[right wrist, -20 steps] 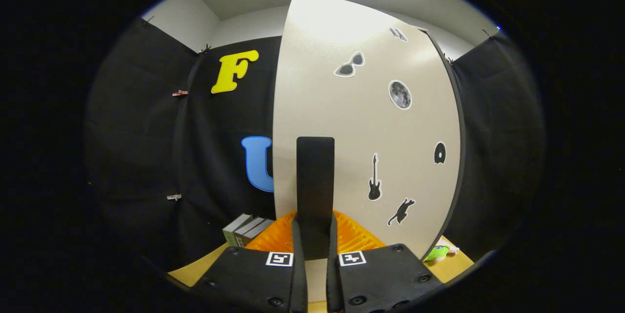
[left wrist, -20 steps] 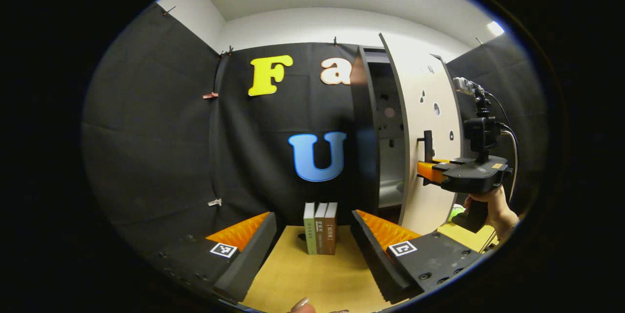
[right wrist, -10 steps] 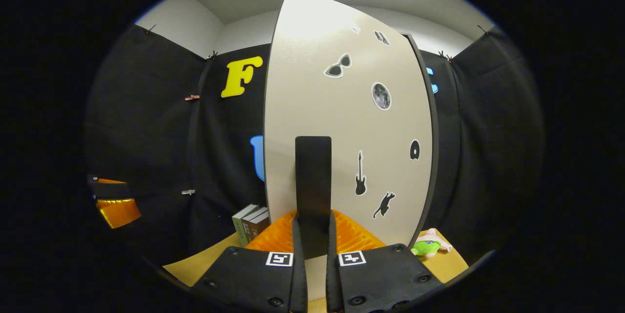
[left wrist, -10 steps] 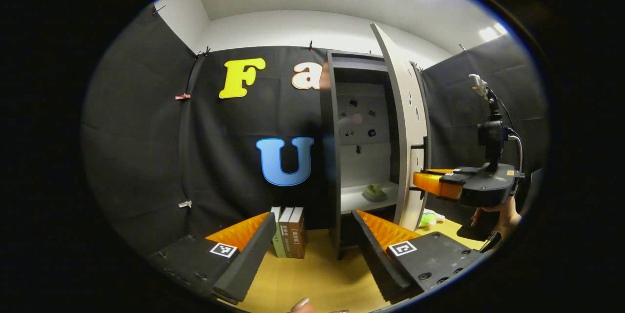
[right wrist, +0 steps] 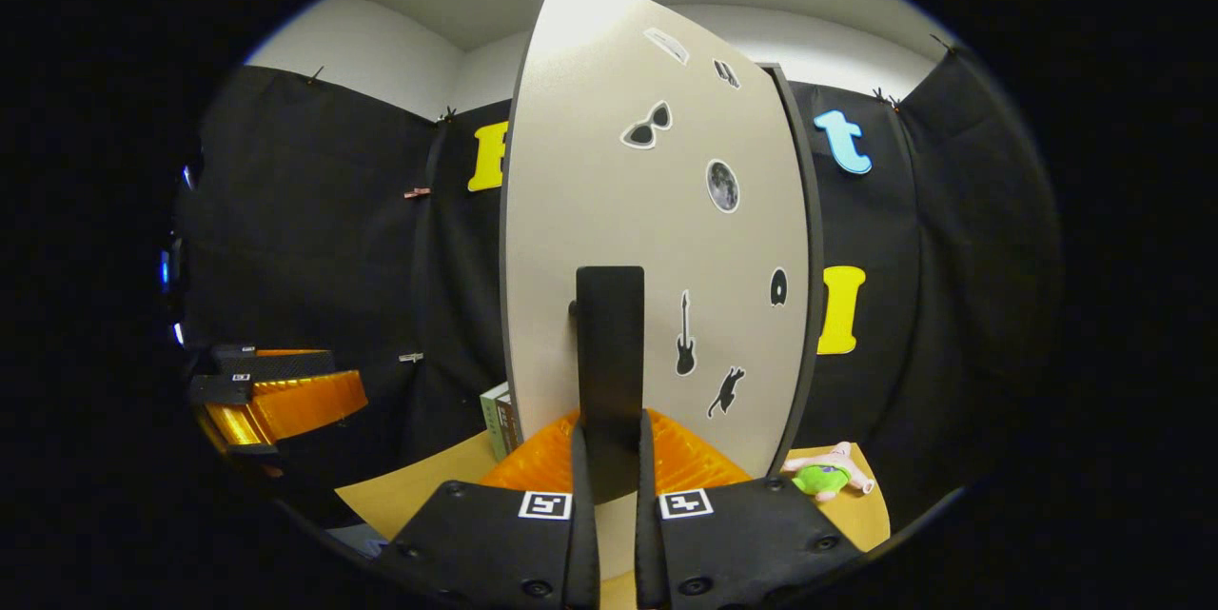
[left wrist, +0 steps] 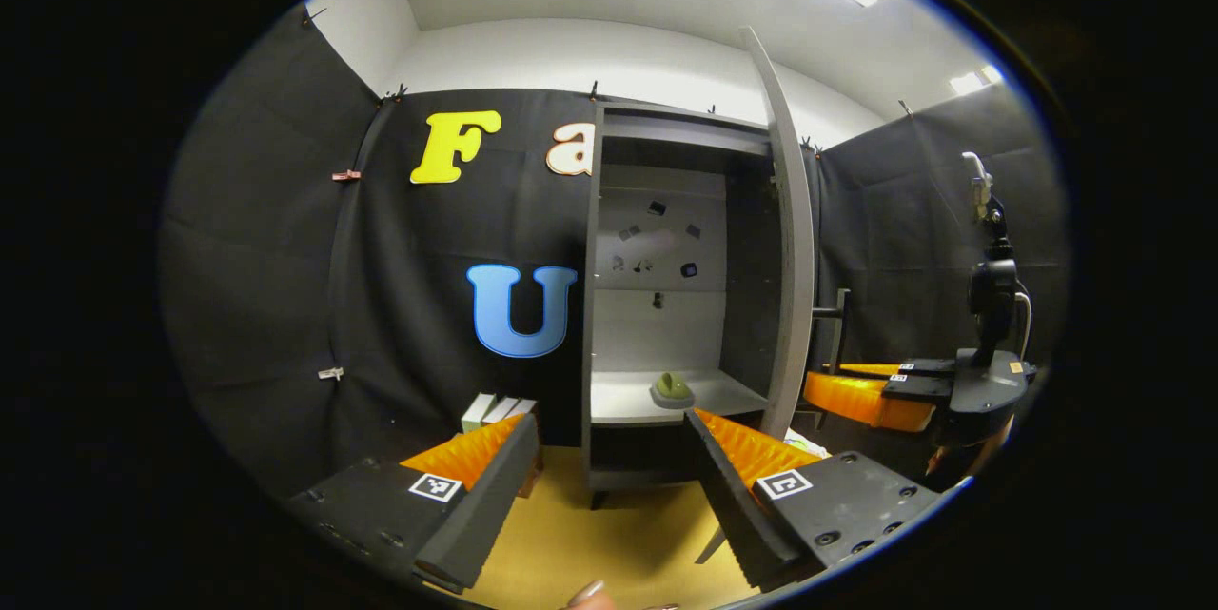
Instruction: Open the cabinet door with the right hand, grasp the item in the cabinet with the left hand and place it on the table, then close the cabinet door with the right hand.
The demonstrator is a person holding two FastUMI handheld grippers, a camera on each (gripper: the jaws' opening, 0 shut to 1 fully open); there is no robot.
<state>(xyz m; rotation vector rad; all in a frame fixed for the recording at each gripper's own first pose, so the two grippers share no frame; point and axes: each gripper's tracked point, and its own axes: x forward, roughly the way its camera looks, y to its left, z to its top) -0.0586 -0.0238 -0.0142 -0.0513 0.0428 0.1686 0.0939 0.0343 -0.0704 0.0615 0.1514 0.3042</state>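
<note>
Both fingers of my right gripper squeeze the black door handle. My left gripper is wide open, holding nothing. At its 12 o'clock, the green item sits on the cabinet shelf.

Cabinet: front open, door swung wide to the right. Shelf: one small green item near the front, bare board to its left. Books: upright on the table, just left of the cabinet. Left gripper: fingers spread, facing the opening. Handle: pinched by the right gripper.
</note>
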